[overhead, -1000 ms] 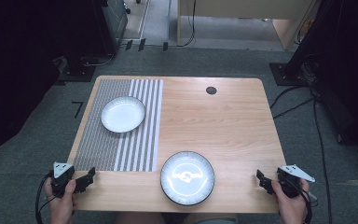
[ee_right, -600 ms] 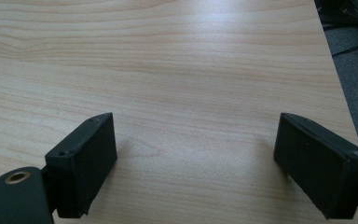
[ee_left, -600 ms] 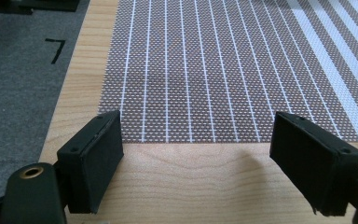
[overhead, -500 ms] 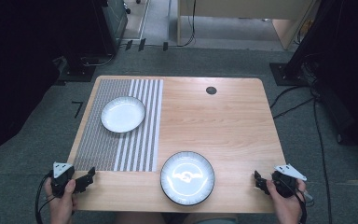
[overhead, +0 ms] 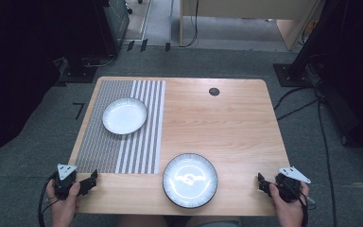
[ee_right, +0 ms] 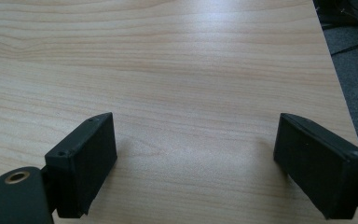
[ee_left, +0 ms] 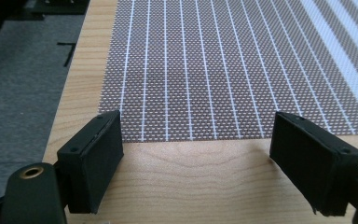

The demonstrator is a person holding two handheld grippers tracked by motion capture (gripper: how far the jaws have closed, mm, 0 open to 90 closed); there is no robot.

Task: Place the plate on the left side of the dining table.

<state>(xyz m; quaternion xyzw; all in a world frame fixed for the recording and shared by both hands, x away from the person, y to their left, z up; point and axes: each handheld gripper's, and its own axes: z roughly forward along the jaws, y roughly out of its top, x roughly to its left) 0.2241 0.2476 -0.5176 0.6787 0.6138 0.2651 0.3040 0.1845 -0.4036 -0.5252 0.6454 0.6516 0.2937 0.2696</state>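
A white plate [overhead: 125,115] rests on the striped grey placemat [overhead: 104,146] at the table's left. Nearer the front edge, a white plate with a dark rim [overhead: 190,180] lies on the bare wood. My left gripper [overhead: 90,180] is held at the front left corner, open and empty; in the left gripper view its jaws stand wide apart just short of the placemat [ee_left: 205,65]. At the front right corner my right gripper [overhead: 262,184] is open too, its jaws spread over bare wood [ee_right: 191,70] with nothing between them.
The wooden table [overhead: 227,127] has a small dark round hole cover [overhead: 214,91] near its far edge. Grey carpet surrounds it, with cables [overhead: 321,127] on the floor at the right and dark equipment at the left and right.
My right gripper has edged a little to the left and inward over the table's front right corner. The left gripper and both plates have stayed put.
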